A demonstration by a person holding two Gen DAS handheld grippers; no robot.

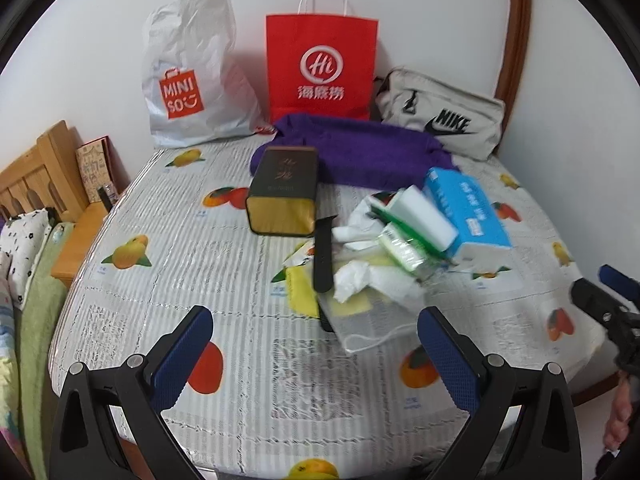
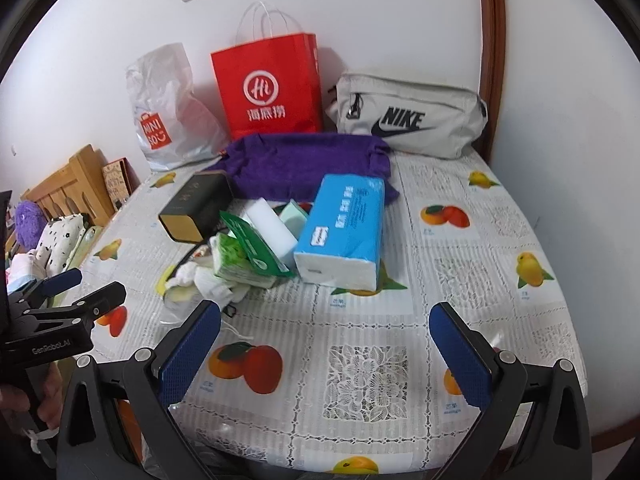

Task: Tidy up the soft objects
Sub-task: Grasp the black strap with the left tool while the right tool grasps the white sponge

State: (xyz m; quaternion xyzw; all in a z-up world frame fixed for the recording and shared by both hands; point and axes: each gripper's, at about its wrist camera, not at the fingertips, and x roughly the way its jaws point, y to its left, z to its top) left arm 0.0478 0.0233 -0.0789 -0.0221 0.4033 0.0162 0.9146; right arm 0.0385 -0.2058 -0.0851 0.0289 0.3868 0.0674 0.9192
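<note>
Fruit-print tablecloth below; left tongs and right tongs both spread wide, level, empty

red paper bag, purple towel, blue tissue pack, fruit-print tablecloth, blue-padded tool fingers

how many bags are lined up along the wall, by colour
white plastic bag: 1
red paper bag: 1
grey pouch bag: 1
total: 3
</note>
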